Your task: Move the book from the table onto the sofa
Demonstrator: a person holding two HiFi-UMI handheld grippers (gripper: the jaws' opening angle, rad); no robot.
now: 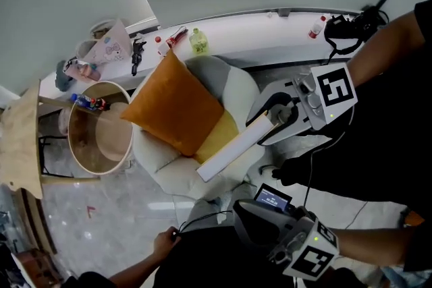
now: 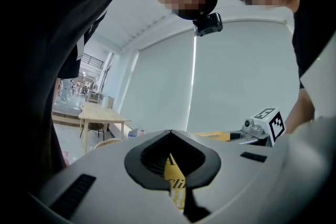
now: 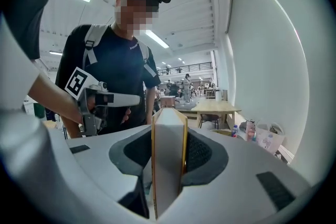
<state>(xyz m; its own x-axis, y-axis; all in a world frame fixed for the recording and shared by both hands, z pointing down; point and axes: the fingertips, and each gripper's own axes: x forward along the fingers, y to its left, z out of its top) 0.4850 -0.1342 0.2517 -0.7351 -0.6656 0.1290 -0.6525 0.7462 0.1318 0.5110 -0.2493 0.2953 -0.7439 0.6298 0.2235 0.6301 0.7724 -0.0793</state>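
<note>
The book, with yellow covers and a white page edge, hangs slanted over the right arm of the pale armchair sofa. My right gripper is shut on its upper end. In the right gripper view the book stands edge-on, pinched between the pads. My left gripper sits below the book's lower end. In the left gripper view a yellow printed strip of the book fills the gap between its pads. An orange cushion leans on the sofa's seat.
A round wooden tub with a bottle on its rim stands left of the sofa, beside a wooden table. Bottles and small items line the white window ledge. Another person's hand is near the bottom edge.
</note>
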